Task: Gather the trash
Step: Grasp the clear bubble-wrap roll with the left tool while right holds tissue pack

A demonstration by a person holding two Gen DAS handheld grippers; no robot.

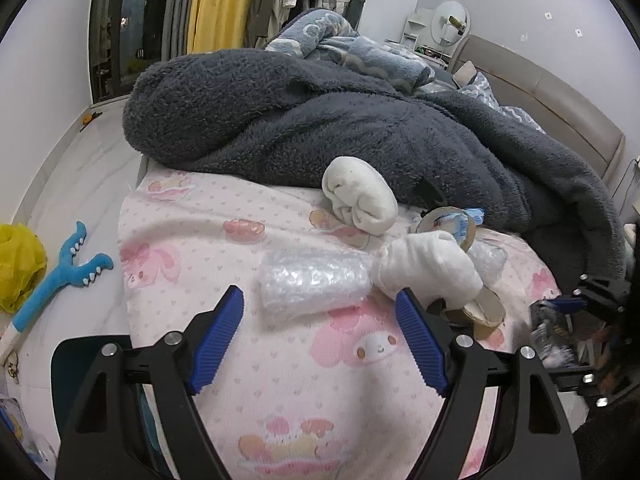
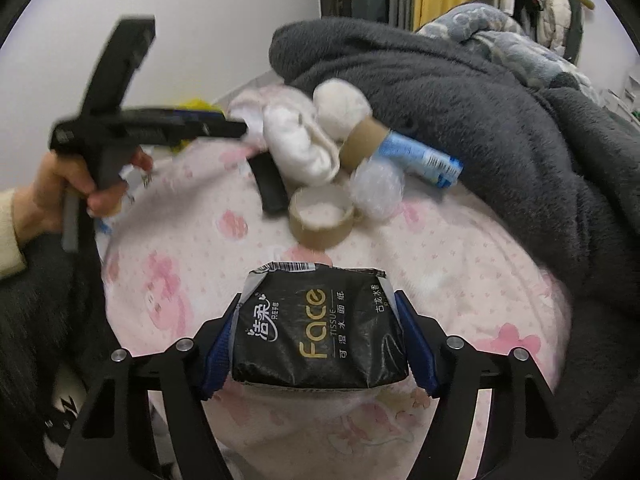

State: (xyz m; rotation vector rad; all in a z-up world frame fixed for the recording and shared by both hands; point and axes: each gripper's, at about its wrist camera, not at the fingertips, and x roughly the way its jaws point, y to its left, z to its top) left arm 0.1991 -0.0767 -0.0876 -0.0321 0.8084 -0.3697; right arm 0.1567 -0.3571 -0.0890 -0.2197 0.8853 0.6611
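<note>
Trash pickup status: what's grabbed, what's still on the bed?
Nothing visibly binned yet. In hand: right gripper has the black Face tissue pack between its pads. Left gripper is open and empty, facing the clear bubble-wrap roll. Left: brown cardboard tape core, blue-white wrapper.

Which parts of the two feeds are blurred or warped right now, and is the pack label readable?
Right wrist view: the left gripper and the hand holding it are motion-smeared; the black tissue pack is sharp, its label readable. Left wrist view: the bubble wrap roll is sharp, the right gripper smeared at the edge. Both have fisheye bending.
</note>
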